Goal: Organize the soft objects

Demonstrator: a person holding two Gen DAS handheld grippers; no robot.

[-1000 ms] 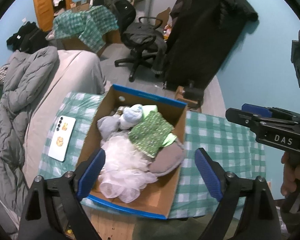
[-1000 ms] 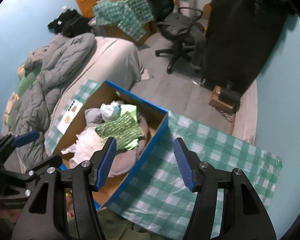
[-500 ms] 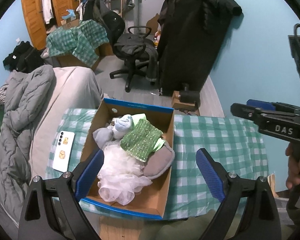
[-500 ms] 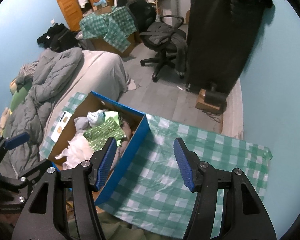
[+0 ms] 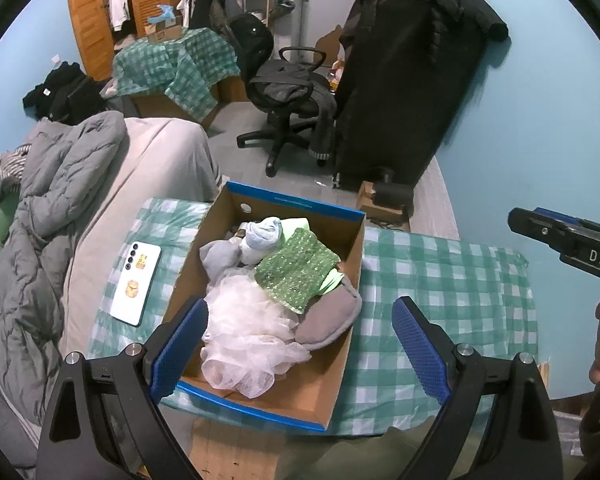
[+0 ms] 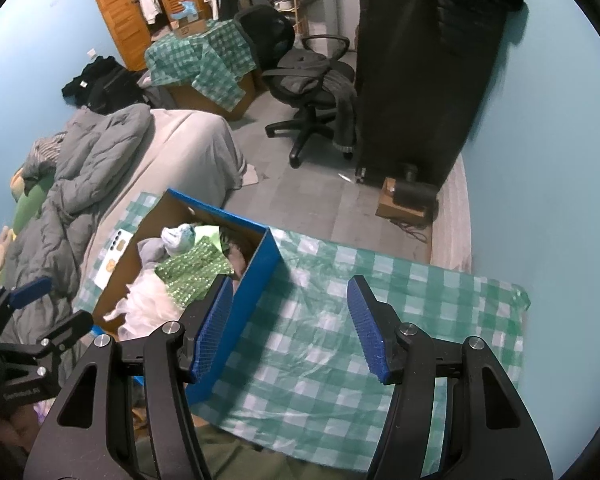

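Note:
A blue-edged cardboard box [image 5: 342, 300] stands on a green checked cloth [image 5: 440, 280]. It holds a white mesh puff [image 5: 248, 328], a green sequined cloth [image 5: 296, 268], a grey soft piece [image 5: 328, 316] and a pale blue rolled sock [image 5: 264, 232]. My left gripper [image 5: 300, 344] is open and empty, high above the box's near end. My right gripper [image 6: 290, 320] is open and empty, above the cloth right of the box [image 6: 256, 280]. The right gripper also shows at the right edge of the left wrist view [image 5: 568, 240].
A white phone [image 5: 137, 282] lies on the cloth left of the box. A bed with a grey duvet [image 5: 48, 200] is at the left. An office chair [image 5: 288, 96] and a black covered rack [image 5: 404, 80] stand on the floor beyond.
Both grippers have pulled back and up from the box, so the box and cloth look smaller. Both stay open and empty. The items in the box have not moved.

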